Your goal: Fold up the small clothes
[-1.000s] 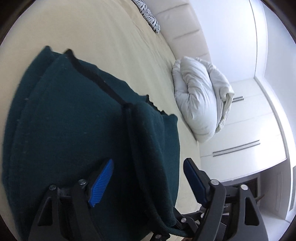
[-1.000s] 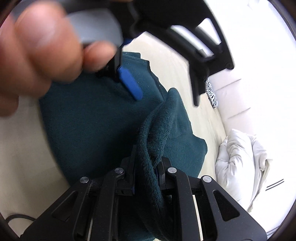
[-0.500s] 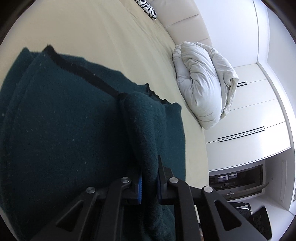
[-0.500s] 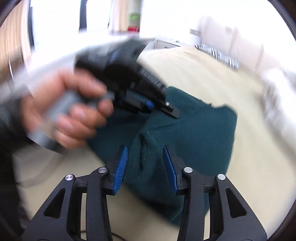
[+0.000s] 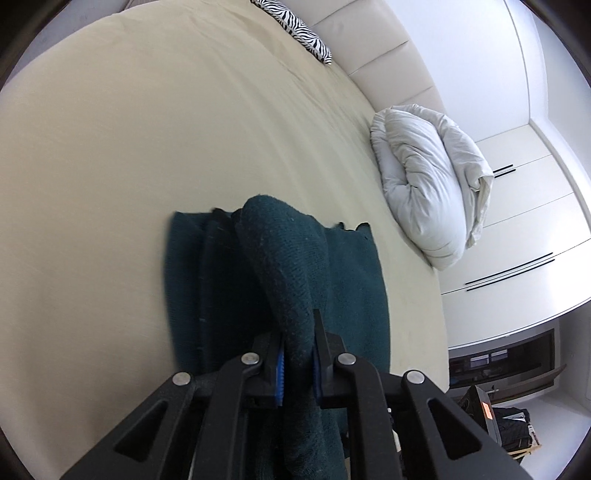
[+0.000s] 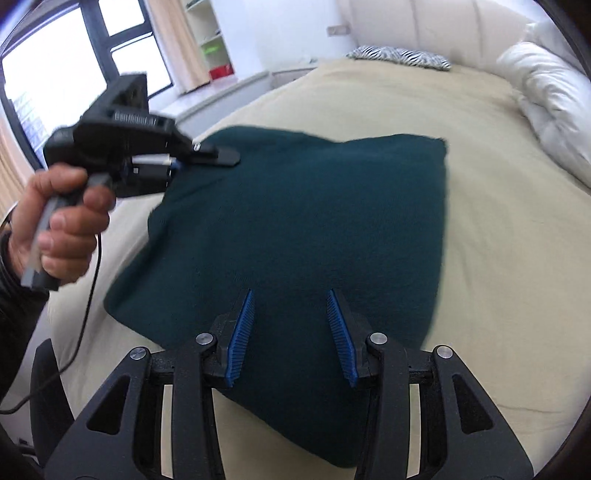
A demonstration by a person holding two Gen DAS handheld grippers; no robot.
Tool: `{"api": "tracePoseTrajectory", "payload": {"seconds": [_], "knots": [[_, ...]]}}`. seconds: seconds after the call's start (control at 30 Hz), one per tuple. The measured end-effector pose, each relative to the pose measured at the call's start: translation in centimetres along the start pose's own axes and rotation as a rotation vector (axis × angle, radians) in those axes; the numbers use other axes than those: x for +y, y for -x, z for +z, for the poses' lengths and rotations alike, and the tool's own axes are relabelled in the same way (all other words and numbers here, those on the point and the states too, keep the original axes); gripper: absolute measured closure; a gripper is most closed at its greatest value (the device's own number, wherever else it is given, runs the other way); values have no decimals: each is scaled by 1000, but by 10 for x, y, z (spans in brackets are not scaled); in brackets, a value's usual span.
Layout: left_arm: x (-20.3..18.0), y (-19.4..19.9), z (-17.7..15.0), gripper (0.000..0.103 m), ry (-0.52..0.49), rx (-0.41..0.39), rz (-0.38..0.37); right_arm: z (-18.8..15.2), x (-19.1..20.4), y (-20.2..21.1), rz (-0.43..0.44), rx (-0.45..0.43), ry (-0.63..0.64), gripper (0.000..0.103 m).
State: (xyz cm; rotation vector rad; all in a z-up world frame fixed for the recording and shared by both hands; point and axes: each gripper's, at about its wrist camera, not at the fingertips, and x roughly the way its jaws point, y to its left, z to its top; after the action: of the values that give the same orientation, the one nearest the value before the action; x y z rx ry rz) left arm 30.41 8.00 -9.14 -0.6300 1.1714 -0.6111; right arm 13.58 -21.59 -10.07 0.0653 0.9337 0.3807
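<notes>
Now left gripper [image 5: 297, 363] pinches sweater [image 6: 306, 229] fold; right gripper [image 6: 291, 336] has let go

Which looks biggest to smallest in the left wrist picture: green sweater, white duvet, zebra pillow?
1. green sweater, though it is nearest the camera, which makes it look bigger
2. white duvet
3. zebra pillow, farthest away

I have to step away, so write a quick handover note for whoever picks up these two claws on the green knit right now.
Left claw: shut on a raised fold of the dark green knit garment, seen pinching its edge in the right wrist view too.
Right claw: open, nothing between the pads, hanging over the garment's near side.
The garment lies partly folded on the beige bed; white duvet bundled by the headboard.
Left to do: carry the pinched fold over, lay it flat, release.
</notes>
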Motion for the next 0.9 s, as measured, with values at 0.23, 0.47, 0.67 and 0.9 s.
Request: {"api": "tracePoseTrajectory", "payload": {"seconds": [0.23,0.47,0.67,0.9], "knots": [[35,-3,7,90,28,23,67,-2,29,-32,58,42,40,63],[38,7,-9,78,55,-85,140,-10,31,-49,57,54,23,63],[-22,40,-44,76,-161,-253,288,-19,5,-20,78,-4,-93,66],[-26,-10,-90,77,-312,-148,369,-54,-29,-10,113,-20,-237,73]]}}
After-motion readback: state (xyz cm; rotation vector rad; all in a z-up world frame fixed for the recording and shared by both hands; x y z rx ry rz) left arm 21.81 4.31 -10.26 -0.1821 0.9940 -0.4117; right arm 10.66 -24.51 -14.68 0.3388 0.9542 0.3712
